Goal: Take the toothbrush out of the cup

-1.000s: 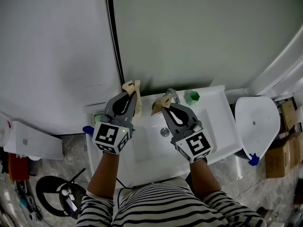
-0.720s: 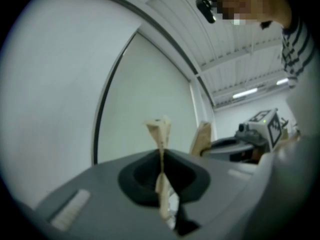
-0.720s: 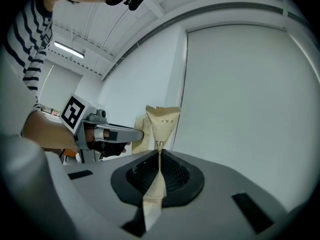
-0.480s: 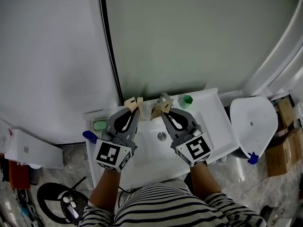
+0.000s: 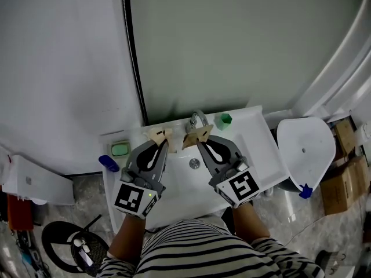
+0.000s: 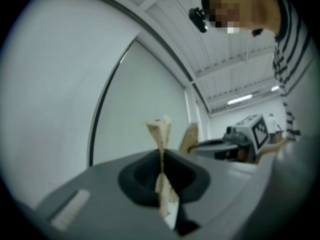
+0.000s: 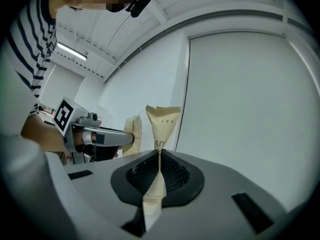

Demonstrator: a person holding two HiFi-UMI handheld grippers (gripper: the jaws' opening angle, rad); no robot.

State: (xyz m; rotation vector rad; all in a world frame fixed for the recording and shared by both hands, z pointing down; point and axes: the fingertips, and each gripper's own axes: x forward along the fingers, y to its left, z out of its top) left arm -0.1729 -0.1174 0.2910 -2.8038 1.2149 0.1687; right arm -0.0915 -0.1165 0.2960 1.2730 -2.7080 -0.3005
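Note:
A small green cup (image 5: 223, 119) stands on the back ledge of the white sink (image 5: 261, 149), right of the faucet (image 5: 197, 119). I cannot make out a toothbrush in it. My left gripper (image 5: 160, 135) and right gripper (image 5: 196, 135) hover side by side over the basin, left of the cup and apart from it. In the left gripper view the left gripper (image 6: 161, 129) has its tan fingertips pressed together with nothing else between them. The right gripper (image 7: 162, 121) in its own view is the same. Both point at the pale wall.
A green soap dish (image 5: 120, 149) and a blue object (image 5: 107, 163) sit at the sink's left end. A white toilet lid (image 5: 304, 152) and cardboard boxes (image 5: 342, 172) are to the right. A black hose (image 5: 132, 57) runs down the wall. The drain (image 5: 194, 164) lies below the grippers.
Both grippers have drawn back from the wall toward the person and now hang over the basin. Their jaws stay shut. The cup has not moved.

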